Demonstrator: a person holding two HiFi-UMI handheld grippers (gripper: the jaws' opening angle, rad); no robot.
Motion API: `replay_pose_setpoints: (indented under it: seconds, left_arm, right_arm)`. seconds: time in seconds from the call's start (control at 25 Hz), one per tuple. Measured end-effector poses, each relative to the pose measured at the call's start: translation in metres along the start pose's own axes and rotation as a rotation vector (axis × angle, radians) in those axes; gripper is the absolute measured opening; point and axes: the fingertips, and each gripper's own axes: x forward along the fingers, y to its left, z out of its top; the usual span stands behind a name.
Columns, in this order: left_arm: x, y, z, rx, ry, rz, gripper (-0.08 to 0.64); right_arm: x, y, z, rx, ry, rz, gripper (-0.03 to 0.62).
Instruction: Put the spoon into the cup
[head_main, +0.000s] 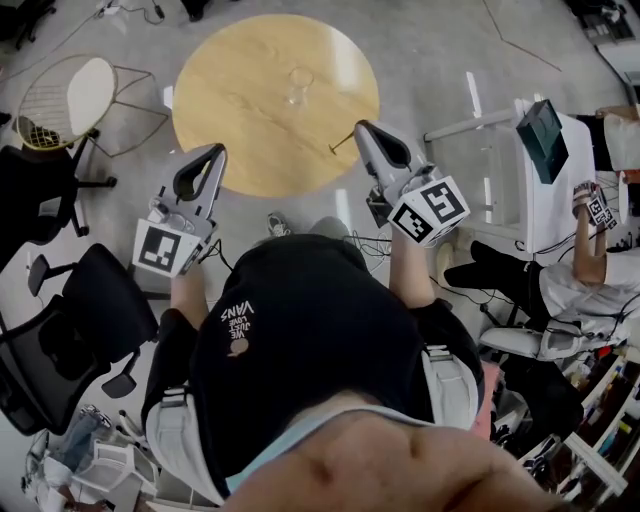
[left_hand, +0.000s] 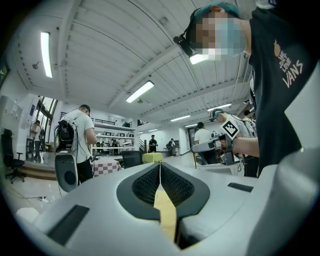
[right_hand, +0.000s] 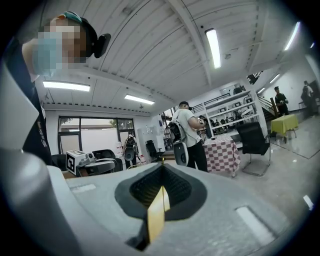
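Wooden and round, the counter (head_main: 230, 100) carried a clear cup (head_main: 298, 85) standing upright a little beyond its middle. The spoon (head_main: 340, 146), thin and hard to make out, lay close to the near right edge, well apart from the cup.

Both arms were raised in front of the person's chest on the near side of the counter. The left hand-held gripper (head_main: 217, 151) pointed up and forward over the near left edge. The right hand-held gripper (head_main: 360, 127) reached a little farther, with its tip just beside the spoon in the head view. I could not tell whether it touched the spoon.

In the left gripper view, the left hand-held gripper (left_hand: 160, 166) had its jaws pressed together along a single seam with nothing between them. The right gripper view showed the right hand-held gripper (right_hand: 161, 168) likewise closed and empty. Both cameras looked out across the room and ceiling, not down at the counter.
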Motion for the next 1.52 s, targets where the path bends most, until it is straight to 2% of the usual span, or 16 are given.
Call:
replay_pose_setpoints:
  seconds: [0.2,0.36,0.48,0.6,0.72,0.96,1.24,1.36,1.52]
  left_arm:
    - [0.003,0.007,-0.003,-0.007,-0.019,-0.011,0.002]
    - [0.009,0.01,-0.002,0.047,-0.062,-0.038,0.002]
    - [0.015,0.014,-0.005,-0.004,-0.019,0.014,0.002]
    - [0.018,0.021,-0.003,0.04,-0.068,0.024,0.002]
    - [0.025,0.029,-0.001,0.012,-0.065,0.068,0.002]
    - [0.049,0.036,0.006,0.029,-0.106,0.11,0.002]
    - [0.072,0.038,0.009,0.027,-0.083,0.16,0.002]
    - [0.079,0.04,0.008,0.009,-0.038,0.206,0.002]
    - [0.082,0.045,0.007,-0.013,-0.029,0.26,0.002]
  right_arm:
    - [0.006,-0.002,-0.002,0.005,0.007,-0.013,-0.002]
    - [0.015,-0.011,0.003,-0.003,0.004,-0.01,-0.002]
    - [0.024,-0.019,0.005,-0.01,0.009,0.015,-0.002]
    - [0.037,-0.025,0.008,-0.016,0.018,0.049,-0.002]
    - [0.053,-0.033,0.013,-0.027,0.031,0.085,-0.002]
    - [0.074,-0.056,0.026,-0.04,0.048,0.146,-0.002]
    - [0.092,-0.081,0.035,-0.048,0.054,0.2,-0.002]
    - [0.1,-0.093,0.039,-0.046,0.051,0.222,-0.002]
    - [0.116,-0.103,0.037,-0.042,0.054,0.25,-0.002]
